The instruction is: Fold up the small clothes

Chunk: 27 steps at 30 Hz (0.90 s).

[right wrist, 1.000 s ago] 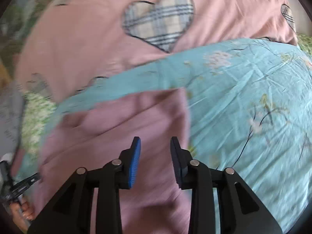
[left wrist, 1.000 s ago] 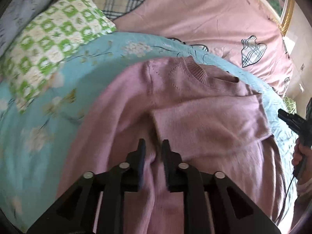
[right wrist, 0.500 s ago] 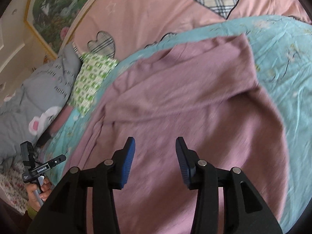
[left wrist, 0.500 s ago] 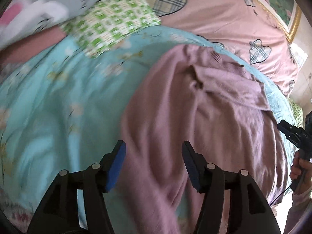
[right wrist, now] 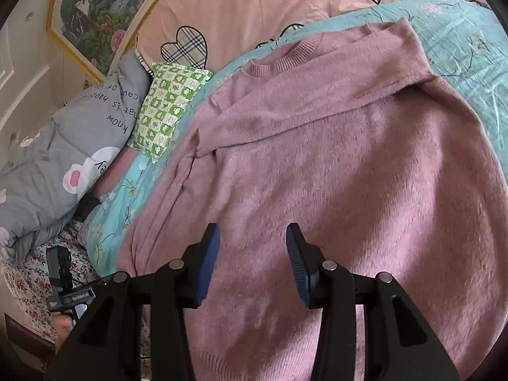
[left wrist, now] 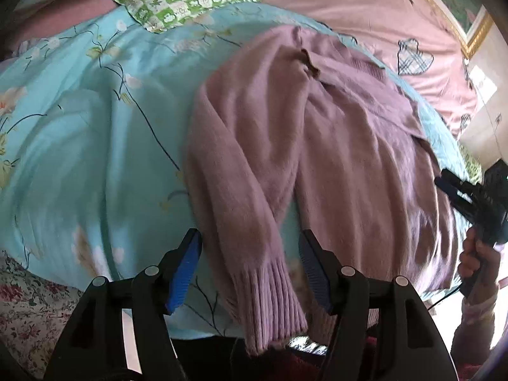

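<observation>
With the left tool (left wrist: 250,257) standing wide and its jaws opening, the ribbed cuff (left wrist: 273,304) of the left sleeve (left wrist: 241,171) is seen lying between the blue pads (left wrist: 184,270) without being pinched, so nothing is held there. The right tool (right wrist: 252,260) is likewise released, hovering above the lower body of the pink sweater (right wrist: 333,165) with only knit beneath the gap and no fold gripped. The sweater is spread face up on the turquoise floral quilt (left wrist: 79,146) on the bed, neckline (right wrist: 282,60) toward the pink heart-print duvet (right wrist: 254,6); the right sleeve (right wrist: 317,104) is already laid across the chest, while the left sleeve hangs down along the side with its cuff over the bed's near edge. Sleeve folding is judged to be the step in hand. To do it well, the cuff should be pinched across the ribbing, not at its loose edge, then lifted clear and carried across the chest so it lies flat over the other sleeve. The body should be pinned or smoothed by the right tool, since soft knit is likely to drag and bunch. The green checked pillow (right wrist: 165,104) and grey quilt (right wrist: 57,158) lie well apart and need no care.
</observation>
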{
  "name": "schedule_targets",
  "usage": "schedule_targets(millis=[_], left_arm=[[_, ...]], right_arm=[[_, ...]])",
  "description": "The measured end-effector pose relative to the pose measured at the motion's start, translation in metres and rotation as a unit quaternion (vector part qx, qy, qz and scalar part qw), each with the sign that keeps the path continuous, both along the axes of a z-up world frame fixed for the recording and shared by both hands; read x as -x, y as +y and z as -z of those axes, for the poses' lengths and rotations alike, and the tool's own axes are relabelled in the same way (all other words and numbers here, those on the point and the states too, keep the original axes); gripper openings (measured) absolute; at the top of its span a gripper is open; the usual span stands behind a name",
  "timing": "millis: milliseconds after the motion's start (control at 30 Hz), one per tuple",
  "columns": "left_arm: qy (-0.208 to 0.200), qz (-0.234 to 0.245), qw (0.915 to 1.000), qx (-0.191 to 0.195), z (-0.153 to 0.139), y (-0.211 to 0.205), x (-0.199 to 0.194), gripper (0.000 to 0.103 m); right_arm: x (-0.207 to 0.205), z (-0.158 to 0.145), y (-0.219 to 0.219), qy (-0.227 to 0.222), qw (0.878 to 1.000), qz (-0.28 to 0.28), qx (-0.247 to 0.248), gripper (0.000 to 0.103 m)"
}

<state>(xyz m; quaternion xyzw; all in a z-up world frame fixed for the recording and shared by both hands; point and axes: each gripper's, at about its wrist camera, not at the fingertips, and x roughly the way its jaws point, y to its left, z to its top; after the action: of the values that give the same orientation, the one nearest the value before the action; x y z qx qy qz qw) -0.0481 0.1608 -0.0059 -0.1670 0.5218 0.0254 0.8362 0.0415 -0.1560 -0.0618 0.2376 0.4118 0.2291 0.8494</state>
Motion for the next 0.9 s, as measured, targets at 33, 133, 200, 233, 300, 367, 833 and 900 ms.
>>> schedule_targets(millis=[33, 133, 200, 233, 300, 367, 833, 900], left_arm=[[0.004, 0.0, 1.0, -0.009, 0.001, -0.003, 0.002, 0.064], [0.014, 0.007, 0.9997, -0.02, 0.006, -0.006, 0.005, 0.049], [0.019, 0.018, 0.9993, -0.026, 0.009, -0.009, 0.007, 0.02], [0.017, 0.02, 0.9991, -0.032, 0.009, -0.009, 0.008, 0.014], [0.004, 0.022, 0.9992, -0.033, 0.005, -0.009, 0.008, 0.01], [-0.018, 0.022, 0.9993, -0.024, -0.005, -0.008, 0.006, 0.009], [-0.18, 0.207, 0.9606, 0.043, -0.107, -0.158, -0.147, 0.008], [-0.163, 0.232, 0.9578, 0.048, -0.089, -0.193, -0.18, 0.008]], right_arm=[[0.002, 0.001, 0.0, 0.004, 1.0, 0.001, -0.005, 0.045], [0.004, 0.001, 0.0, 0.004, 1.0, 0.003, -0.004, 0.045], [0.005, 0.002, -0.001, 0.006, 1.0, 0.003, -0.006, 0.045], [0.005, 0.003, -0.002, 0.007, 1.0, 0.004, -0.006, 0.045], [0.006, 0.004, -0.002, 0.008, 1.0, 0.004, -0.007, 0.045], [0.006, 0.005, -0.003, 0.01, 1.0, 0.004, -0.007, 0.045], [0.007, -0.006, -0.048, -0.007, 0.998, 0.06, -0.017, 0.045], [0.008, -0.007, -0.062, -0.007, 0.997, 0.076, -0.014, 0.045]])
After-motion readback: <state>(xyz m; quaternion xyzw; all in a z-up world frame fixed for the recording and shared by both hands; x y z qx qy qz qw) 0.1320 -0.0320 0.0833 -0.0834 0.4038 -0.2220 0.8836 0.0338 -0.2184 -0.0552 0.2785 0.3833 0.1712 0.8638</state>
